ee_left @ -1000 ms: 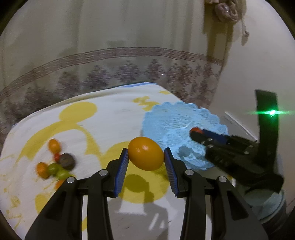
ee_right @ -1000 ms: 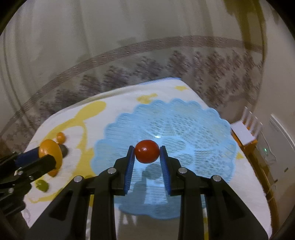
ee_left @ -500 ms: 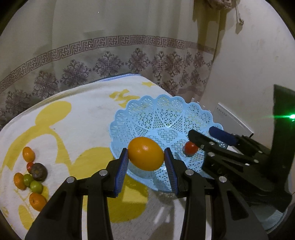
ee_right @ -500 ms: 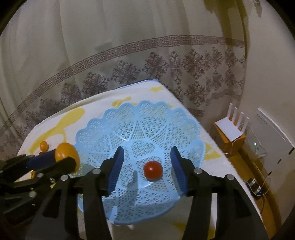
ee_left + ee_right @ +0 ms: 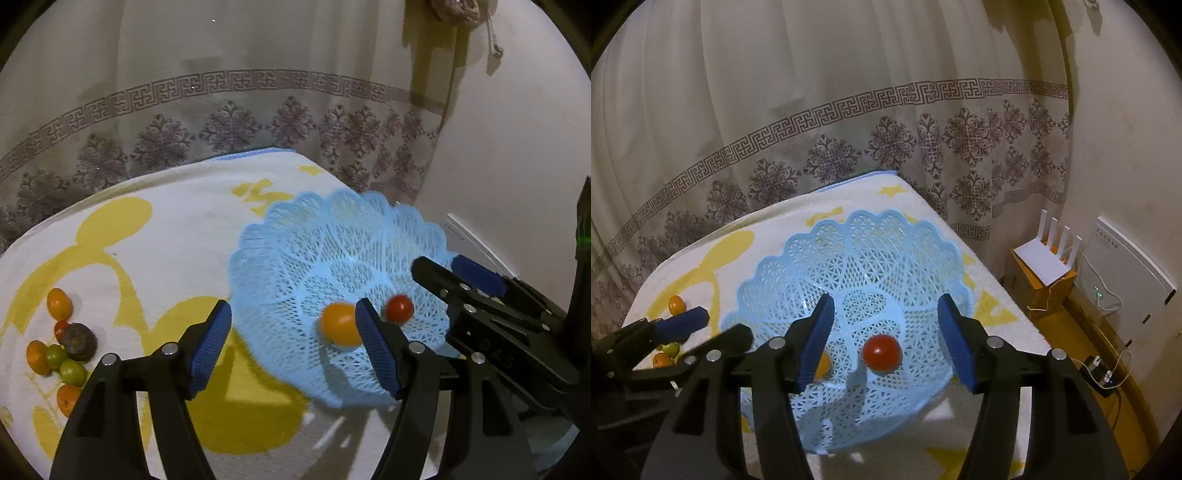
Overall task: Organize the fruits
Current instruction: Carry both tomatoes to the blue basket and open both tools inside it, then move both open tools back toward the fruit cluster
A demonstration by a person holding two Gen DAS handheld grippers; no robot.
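A light blue lattice basket stands on the white and yellow blanket. An orange fruit and a red tomato lie inside it; in the right wrist view the orange peeks out behind my left finger pad. My left gripper is open and empty above the basket's near left rim. My right gripper is open and empty above the tomato, and shows at the right of the left wrist view. Several small fruits lie in a loose group at the blanket's left.
A patterned curtain hangs behind the bed. A white router and a white box with cables sit on the floor at the right. The blanket drops off at its edges.
My left gripper has opened and let the orange drop into the basket. My right gripper has opened wider above the tomato that it let go earlier.
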